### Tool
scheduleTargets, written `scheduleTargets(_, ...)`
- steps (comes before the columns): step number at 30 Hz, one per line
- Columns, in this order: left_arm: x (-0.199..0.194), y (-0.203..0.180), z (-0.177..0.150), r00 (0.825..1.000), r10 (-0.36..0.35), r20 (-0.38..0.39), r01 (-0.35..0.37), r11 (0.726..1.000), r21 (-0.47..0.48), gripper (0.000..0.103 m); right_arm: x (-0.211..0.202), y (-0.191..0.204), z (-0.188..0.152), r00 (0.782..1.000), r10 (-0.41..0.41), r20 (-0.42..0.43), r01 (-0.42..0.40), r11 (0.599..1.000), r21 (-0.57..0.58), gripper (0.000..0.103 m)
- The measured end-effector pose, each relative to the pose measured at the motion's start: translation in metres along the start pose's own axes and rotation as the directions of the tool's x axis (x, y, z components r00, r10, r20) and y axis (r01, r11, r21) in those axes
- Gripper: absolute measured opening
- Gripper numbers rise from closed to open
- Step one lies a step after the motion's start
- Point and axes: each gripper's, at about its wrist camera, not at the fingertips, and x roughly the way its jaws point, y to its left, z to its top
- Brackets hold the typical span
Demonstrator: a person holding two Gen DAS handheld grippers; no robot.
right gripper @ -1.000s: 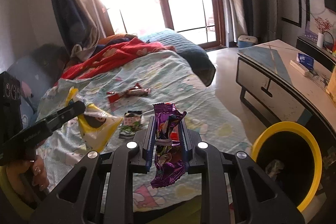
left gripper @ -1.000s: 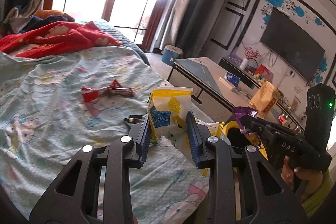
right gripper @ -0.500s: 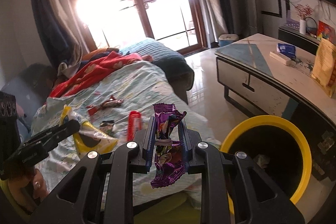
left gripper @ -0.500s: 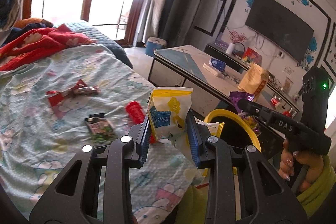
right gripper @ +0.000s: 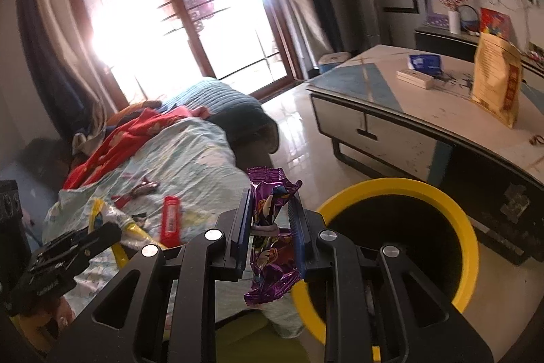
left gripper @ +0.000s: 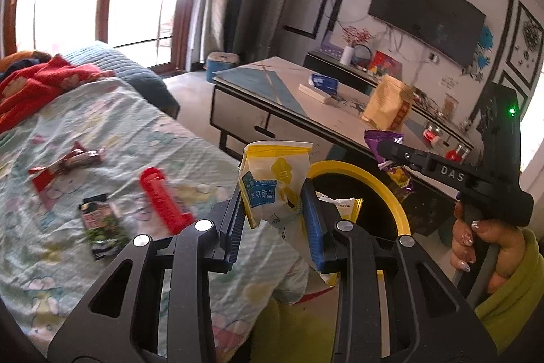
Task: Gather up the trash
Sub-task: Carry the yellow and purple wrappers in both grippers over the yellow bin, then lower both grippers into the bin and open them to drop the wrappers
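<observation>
1. The yellow bag [left gripper: 275,186] looks like thin, creased plastic film with a slight sheen.
2. The purple wrapper [right gripper: 272,233] is crinkled, shiny foil.
3. The bin [right gripper: 465,227], at 3 o'clock of the wrapper, has a smooth yellow plastic rim.
4. The sheet [left gripper: 68,261] is matt, wrinkled printed cloth.
5. The red tube [left gripper: 163,199], at 9 o'clock of the bag, looks like glossy plastic.
6. The table [right gripper: 408,101] has a smooth, scuffed top.
7. The floor [right gripper: 295,121] is glossy tile.
8. The door frame [right gripper: 190,19] is brown wood.
</observation>
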Motion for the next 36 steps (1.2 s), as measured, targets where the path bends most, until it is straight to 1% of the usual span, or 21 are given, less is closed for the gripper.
scheduleTargets(9,0.038,-0.04,-0.005,0.997,-0.05,-0.063,0.055,0.994,0.09,0.025,0.004,-0.054,-0.009,0.997,-0.077,-0.026,0.079,0.993,0.087,0.021)
scheduleTargets(15,0.065,-0.062,-0.014,0.99,-0.081,-0.116,0.096,0.987,0.127,0.025,0.011,-0.081,-0.018,0.993,-0.099,-0.064,0.107,0.986,0.132,0.021)
scheduleTargets(20,0.089,-0.079,-0.025,0.98,-0.099,-0.173,0.125,0.981,0.148,0.026,0.017,-0.1,-0.025,0.991,-0.1,-0.09,0.114,0.978,0.173,0.021)
scheduleTargets(24,0.106,-0.086,-0.03,0.972,-0.103,-0.211,0.137,0.979,0.154,0.026,0.021,-0.112,-0.029,0.99,-0.095,-0.101,0.113,0.973,0.199,0.023)
scheduleTargets(27,0.12,-0.09,-0.032,0.964,-0.115,-0.24,0.151,0.979,0.137,0.026,0.022,-0.121,-0.031,0.99,-0.09,-0.107,0.112,0.969,0.218,0.023)
scheduleTargets(32,0.135,-0.096,-0.035,0.954,-0.131,-0.27,0.171,0.977,0.13,0.027,0.025,-0.134,-0.034,0.989,-0.09,-0.119,0.118,0.961,0.251,0.023)
scheduleTargets(35,0.144,-0.096,-0.036,0.949,-0.137,-0.285,0.178,0.976,0.124,0.028,0.027,-0.142,-0.037,0.988,-0.094,-0.125,0.125,0.955,0.267,0.025)
scheduleTargets(36,0.146,-0.097,-0.036,0.946,-0.138,-0.292,0.179,0.976,0.121,0.029,0.028,-0.144,-0.037,0.987,-0.096,-0.127,0.127,0.954,0.272,0.028)
